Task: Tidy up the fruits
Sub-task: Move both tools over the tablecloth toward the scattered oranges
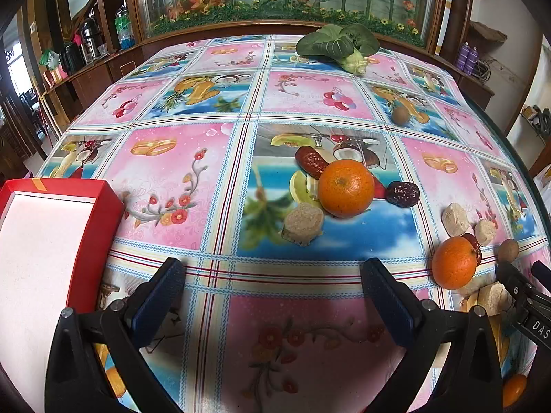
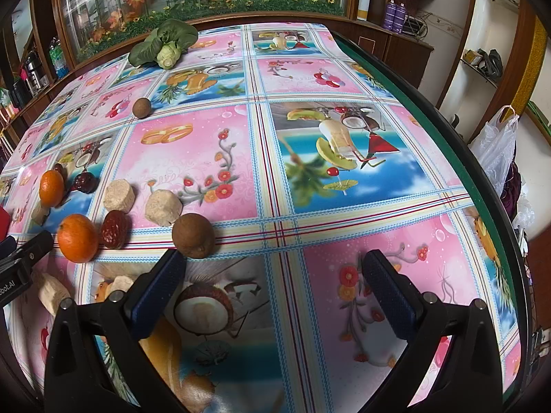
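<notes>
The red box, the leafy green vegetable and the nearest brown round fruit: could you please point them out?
red box [image 1: 98,227], left wrist view, its right wall.
leafy green vegetable [image 2: 162,43], right wrist view, a leaf.
brown round fruit [image 2: 193,235], right wrist view, its middle.

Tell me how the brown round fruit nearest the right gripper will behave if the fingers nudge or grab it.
The brown round fruit looks near-spherical, so a nudge would probably send it rolling across the smooth tablecloth. Its skin looks dry and matte, so the pads should hold without much slipping. The right gripper stands open, apparently wide enough to straddle it.
</notes>
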Available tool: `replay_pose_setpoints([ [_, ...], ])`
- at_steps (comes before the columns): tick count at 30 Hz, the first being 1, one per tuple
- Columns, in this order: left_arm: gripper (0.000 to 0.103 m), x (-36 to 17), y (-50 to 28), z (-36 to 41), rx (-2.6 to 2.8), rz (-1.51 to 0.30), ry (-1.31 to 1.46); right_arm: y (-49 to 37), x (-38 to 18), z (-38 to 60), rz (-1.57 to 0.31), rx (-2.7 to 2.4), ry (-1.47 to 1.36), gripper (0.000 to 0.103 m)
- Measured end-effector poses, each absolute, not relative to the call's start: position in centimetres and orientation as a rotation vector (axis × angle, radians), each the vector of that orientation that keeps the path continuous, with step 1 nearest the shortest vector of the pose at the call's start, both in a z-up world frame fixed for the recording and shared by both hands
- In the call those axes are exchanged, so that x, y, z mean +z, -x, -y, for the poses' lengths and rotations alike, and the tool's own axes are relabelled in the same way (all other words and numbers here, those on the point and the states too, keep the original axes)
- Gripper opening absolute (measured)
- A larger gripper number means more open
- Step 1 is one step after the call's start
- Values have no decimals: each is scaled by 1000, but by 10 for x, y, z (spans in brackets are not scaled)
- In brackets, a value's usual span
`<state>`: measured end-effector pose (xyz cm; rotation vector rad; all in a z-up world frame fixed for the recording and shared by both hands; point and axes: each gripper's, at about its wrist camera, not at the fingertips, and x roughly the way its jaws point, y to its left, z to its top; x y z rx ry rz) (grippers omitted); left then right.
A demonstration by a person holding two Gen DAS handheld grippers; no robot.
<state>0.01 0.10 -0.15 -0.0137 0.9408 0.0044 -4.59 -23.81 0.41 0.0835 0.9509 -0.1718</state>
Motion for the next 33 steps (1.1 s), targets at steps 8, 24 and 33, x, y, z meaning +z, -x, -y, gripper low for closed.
replay_pose_setpoints([
  [8,102,-1,0,-1,5,-942,14,46,4,238,-952,-172,-84,103],
  [24,102,51,58,-17,94,-752,-32,45,4,238,-965,-153,-76,103],
  [33,102,83,89,-17,70,-674,-22,107,77,210,-624,-151,122,103],
])
